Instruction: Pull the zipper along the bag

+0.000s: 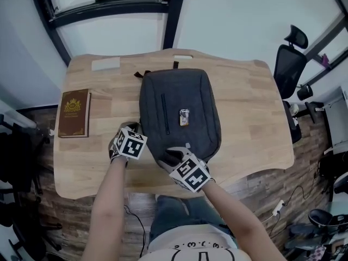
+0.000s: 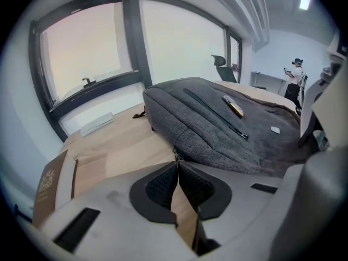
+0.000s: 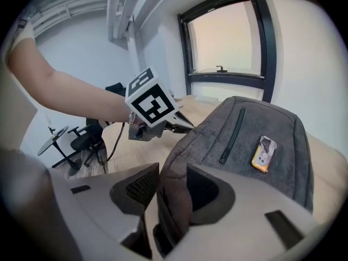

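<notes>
the left gripper (image 2: 176, 161) has its fingers (image 2: 157, 186) pressed together, and the little metal zipper pull (image 2: 175, 155) looks nipped right at their tips, at the near edge of the grey bag (image 2: 217, 129) that lies flat on the wooden bench (image 2: 125, 145). the right gripper (image 3: 173, 168) has its fingers (image 3: 142, 185) spread about a raised fold of the bag's fabric, which stands between them but does not look squeezed (the pad on one side seems just clear of it). that is the worry: with the fold loose, a tug on the pull would likely drag the whole bag over the bench instead of running the slider along its track. the hold on the pull is also only at the very tips, so it could slip out if drawn at an angle to the zipper line, and slack cloth beyond the fingers could bunch and jam the slider. little writing can be read: the brown book (image 1: 74, 113), well off to the side of the left fingers, carries a gold emblem but its lettering is too small to tell; the small yellow-edged tag (image 3: 263, 153) on the bag's front, beyond the right fingers, shows a picture and no legible words; the marker cube (image 3: 151, 103) bears only black-and-white squares.
</notes>
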{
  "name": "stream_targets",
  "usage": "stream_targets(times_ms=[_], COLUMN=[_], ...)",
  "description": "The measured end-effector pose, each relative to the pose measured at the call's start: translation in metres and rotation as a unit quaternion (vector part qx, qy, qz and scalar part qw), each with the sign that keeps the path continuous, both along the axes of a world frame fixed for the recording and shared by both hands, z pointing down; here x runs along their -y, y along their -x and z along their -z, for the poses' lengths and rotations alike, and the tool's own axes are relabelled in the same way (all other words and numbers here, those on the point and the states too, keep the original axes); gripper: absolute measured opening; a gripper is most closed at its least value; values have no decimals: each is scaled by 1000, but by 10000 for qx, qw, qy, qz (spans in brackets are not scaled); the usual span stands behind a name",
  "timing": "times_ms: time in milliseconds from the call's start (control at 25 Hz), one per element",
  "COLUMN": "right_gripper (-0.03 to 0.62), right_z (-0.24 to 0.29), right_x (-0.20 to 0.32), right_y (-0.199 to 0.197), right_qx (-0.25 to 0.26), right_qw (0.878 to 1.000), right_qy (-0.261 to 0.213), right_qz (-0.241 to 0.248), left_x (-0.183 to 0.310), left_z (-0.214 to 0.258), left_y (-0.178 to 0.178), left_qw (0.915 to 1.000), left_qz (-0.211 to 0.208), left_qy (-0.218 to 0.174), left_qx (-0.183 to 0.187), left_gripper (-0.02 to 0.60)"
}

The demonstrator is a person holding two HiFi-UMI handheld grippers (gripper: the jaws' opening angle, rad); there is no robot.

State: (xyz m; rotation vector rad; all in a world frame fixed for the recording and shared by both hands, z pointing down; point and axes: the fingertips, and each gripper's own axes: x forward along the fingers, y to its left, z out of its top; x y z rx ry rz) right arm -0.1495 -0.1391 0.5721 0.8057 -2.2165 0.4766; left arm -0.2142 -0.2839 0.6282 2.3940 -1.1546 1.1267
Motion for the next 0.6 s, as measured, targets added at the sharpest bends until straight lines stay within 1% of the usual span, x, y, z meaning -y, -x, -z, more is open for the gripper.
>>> stream_targets(times_ms=[80,160,240,280,320,360,400,440,600], right_gripper=[199,192,189,184,174,156,127,58,52], right_z=[7,15,23,28,34,41,48,55,86], right_x=[4,7,10,12,15,18,20,22,24], right_y=[-10,-26,-43,-53,-63,-73,-83,-93,-115], right_qx=[0,-10,15,24,24,18,5,-11,-64], right_qw=[9998,9992,9982,9975,9966,9954,9941,9926,9865], right_qy=[-92,-204,-293,-355,-442,-548,-662,-778,-1278], right_qz=[-147,-334,-528,-613,-696,-780,-862,-929,-1020], left_x=[12,18,19,18,18,17,16,13,-15], left_z=[1,2,7,11,16,22,30,38,79], left_y=[7,12,16,18,19,20,21,23,26], left_qw=[9996,9981,9957,9944,9932,9920,9907,9890,9802], left_qz=[273,576,821,915,992,1063,1137,1215,1408], left_qy=[-10,-11,-41,-80,-137,-212,-305,-416,-994], left_qx=[-48,-194,-420,-520,-595,-648,-688,-728,-971], left_gripper=[20,20,42,62,98,114,115,115,114])
